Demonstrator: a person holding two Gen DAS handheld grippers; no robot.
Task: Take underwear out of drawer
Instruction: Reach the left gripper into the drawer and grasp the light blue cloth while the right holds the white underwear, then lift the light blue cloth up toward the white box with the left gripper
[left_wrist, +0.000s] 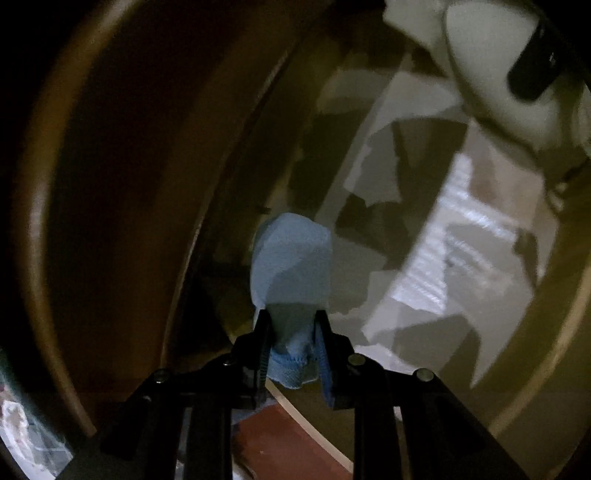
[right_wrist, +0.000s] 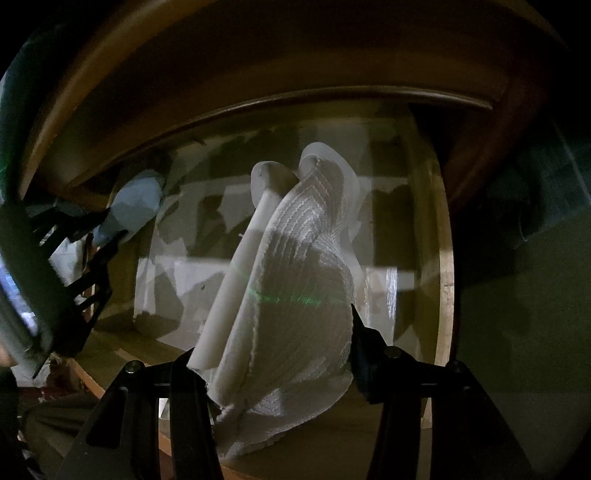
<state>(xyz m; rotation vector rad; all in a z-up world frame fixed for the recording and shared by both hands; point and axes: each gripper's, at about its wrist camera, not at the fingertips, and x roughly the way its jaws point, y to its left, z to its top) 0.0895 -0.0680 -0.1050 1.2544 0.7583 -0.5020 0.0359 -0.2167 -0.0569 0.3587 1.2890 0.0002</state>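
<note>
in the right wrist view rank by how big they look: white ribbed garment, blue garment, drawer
1. drawer, fills most of the view
2. white ribbed garment, looks large partly because it sits close to the camera
3. blue garment, smallest, farther off at left

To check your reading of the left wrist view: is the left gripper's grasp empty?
No: the left gripper is closed on a light blue garment bunched between its fingers above the drawer.

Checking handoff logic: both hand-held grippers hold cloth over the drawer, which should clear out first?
Left, probably. The left hand-held gripper clamps a small blue garment beside the drawer's wooden wall; the right hand-held gripper holds the bulkier white garment mid-drawer.
</note>
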